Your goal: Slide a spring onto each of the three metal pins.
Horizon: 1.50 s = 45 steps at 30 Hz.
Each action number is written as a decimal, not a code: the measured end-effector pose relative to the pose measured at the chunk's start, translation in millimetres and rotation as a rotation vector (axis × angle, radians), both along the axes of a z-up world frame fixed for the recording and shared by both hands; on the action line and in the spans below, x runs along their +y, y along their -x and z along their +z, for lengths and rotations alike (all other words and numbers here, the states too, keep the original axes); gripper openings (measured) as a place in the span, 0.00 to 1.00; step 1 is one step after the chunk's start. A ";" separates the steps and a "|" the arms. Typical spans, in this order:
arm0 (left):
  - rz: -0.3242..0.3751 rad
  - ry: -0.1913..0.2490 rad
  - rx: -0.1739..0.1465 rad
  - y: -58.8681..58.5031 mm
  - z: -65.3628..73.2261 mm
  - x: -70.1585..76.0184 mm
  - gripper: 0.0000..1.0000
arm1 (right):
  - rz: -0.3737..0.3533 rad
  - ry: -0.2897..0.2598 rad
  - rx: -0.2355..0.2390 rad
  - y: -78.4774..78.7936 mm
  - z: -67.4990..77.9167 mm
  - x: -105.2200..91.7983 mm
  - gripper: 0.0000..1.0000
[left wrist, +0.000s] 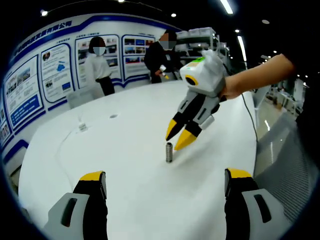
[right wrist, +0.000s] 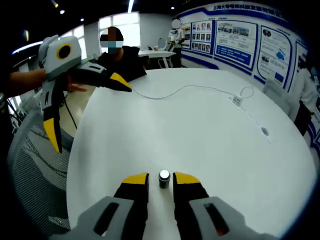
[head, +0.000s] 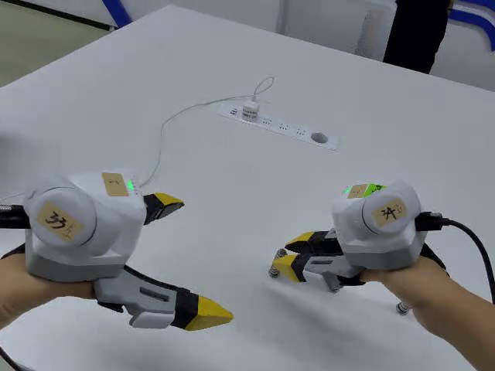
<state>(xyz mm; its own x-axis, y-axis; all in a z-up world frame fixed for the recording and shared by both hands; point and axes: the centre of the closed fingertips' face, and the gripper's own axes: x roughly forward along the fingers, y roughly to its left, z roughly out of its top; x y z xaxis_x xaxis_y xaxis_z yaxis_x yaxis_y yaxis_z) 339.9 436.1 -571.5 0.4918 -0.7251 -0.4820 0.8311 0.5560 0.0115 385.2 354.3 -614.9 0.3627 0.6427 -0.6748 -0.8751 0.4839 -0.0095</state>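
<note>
Now pin [right wrist: 164, 178] stands between right gripper [right wrist: 161, 177] tips; seemingly untouched.

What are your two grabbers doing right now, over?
Left gripper wide open, empty. Right gripper slightly open, tips flanking upright pin. Second pin beside right hand. Power strip well beyond, not in the way.

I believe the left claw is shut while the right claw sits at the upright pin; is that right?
Not quite: the left claw is wide open, as the left gripper view shows; the right claw does sit at the upright pin.
</note>
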 end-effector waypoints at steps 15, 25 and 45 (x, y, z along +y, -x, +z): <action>-0.005 -0.004 -0.042 -5.2 18.1 -4.3 1.00 | -0.116 -0.077 -0.084 -1.4 35.5 -35.7 0.22; -0.026 -0.005 -0.088 -5.9 37.7 -11.8 1.00 | -0.167 -0.089 -0.164 8.5 58.2 -75.9 0.24; -0.045 -0.021 -0.133 -0.4 55.8 -16.9 1.00 | -0.412 -0.140 -0.223 44.8 81.7 -180.1 0.29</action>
<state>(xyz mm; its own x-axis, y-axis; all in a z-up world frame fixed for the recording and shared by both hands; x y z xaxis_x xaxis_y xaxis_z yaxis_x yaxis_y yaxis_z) 340.4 419.2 -515.6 0.5198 -0.7379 -0.4305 0.8454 0.5170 0.1344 340.4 174.3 -533.2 0.7319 0.4944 -0.4690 -0.5943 0.7998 -0.0844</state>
